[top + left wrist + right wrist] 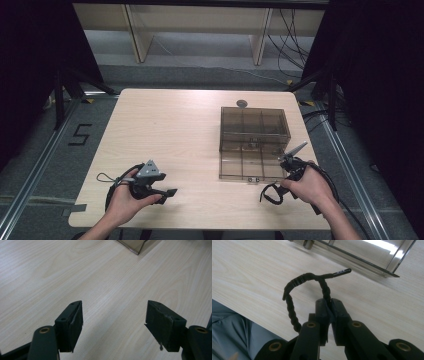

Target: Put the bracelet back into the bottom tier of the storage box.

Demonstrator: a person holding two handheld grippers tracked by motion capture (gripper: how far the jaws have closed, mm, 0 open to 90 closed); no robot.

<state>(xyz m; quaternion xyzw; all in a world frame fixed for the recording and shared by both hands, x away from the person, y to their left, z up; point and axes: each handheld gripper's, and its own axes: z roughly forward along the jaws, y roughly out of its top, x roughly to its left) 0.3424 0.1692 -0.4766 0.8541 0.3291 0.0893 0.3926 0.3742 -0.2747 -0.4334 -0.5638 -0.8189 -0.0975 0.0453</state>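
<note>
1. Dark curtained room, pale wood counter (165, 130) with a smoked clear compartment box (254, 131) on its right side, lid flipped open toward the person.
2. Right tongs (329, 305) are pinched shut on a black braided cord (292, 307). It loops up and over, and its stiff tip points at the box lid. In the high view the cord (270, 194) hangs at the counter's near edge, just in front of the box.
3. Left tongs (113, 322) are wide open with nothing in them, parked over bare wood well left of the box.
4. My guess: the cord goes into a compartment. Lift so the loop clears the lid edge, lower the dangling end in first, and only release once it's settled, or it'll spring out.
5. Writing: a black "5" (80, 134) taped on the floor left of the counter. No brand or label I can read on the box.
</note>
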